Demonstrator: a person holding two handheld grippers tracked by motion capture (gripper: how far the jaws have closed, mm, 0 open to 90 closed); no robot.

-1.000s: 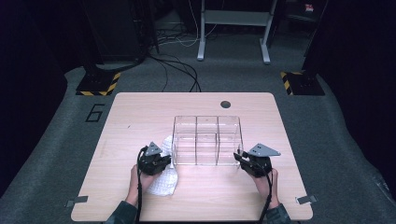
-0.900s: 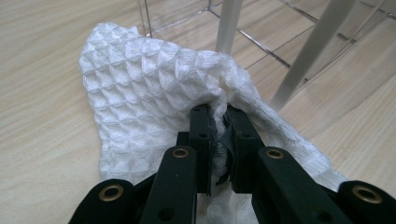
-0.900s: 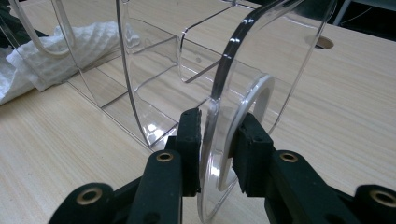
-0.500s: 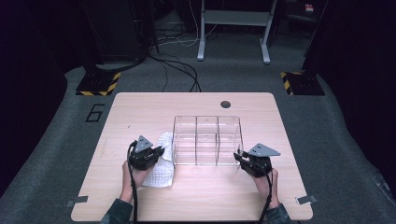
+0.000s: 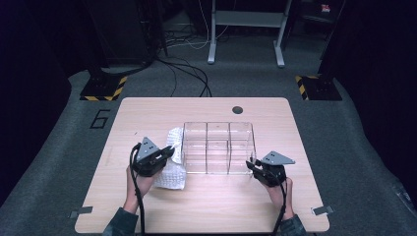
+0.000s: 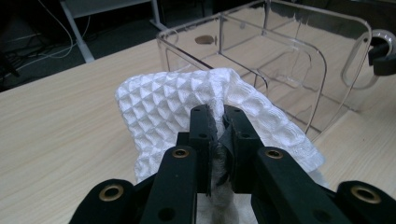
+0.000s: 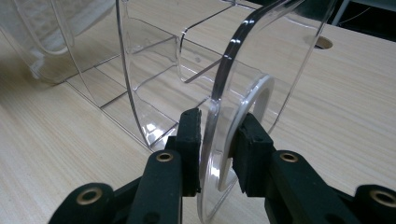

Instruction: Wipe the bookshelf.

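The left gripper [image 6: 216,122] pinches the soft, light, floppy white waffle cloth [image 6: 187,100] by a fold between its jaws, while the right gripper [image 7: 219,135] squeezes the stiff, slippery clear plastic box [image 7: 233,84] wall.

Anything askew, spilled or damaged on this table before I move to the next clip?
Nothing stands out. The white waffle cloth is bunched in the left gripper, beside the clear divided organizer, which sits square and intact while the right gripper grips its end wall.
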